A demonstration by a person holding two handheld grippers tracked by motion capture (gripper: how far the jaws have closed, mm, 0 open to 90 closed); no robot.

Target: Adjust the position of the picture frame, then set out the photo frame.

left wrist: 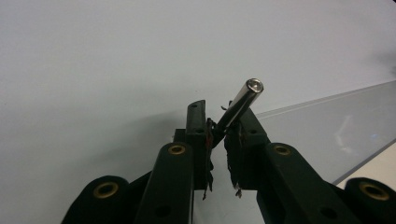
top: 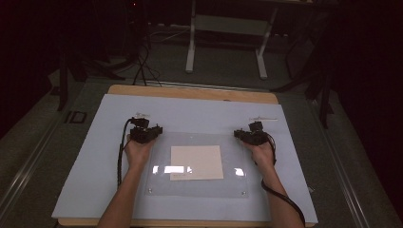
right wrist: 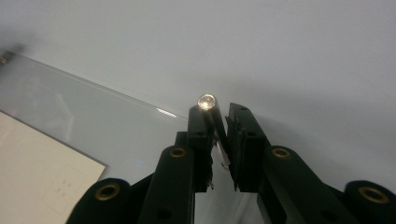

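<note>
My left gripper [top: 145, 133] sits at the far left corner of a clear plastic sheet [top: 161, 185], a hand behind it. In the left gripper view its jaws [left wrist: 219, 114] are shut on a thin shiny metal rod [left wrist: 243, 100] that tilts up to the right. My right gripper [top: 252, 136] sits at the sheet's far right corner. Its jaws [right wrist: 219, 112] are shut on a second metal rod [right wrist: 208, 103], whose round end points toward the camera. A cream paper square [top: 196, 162] lies under the middle of the sheet, between both grippers.
The sheet rests on a pale board [top: 95, 156] that covers a wooden table [top: 190, 91]. Two small pale items lie on the board just beyond the grippers, one on the left [top: 141, 115] and one on the right [top: 263, 118]. A white frame stand [top: 228, 28] is on the floor behind.
</note>
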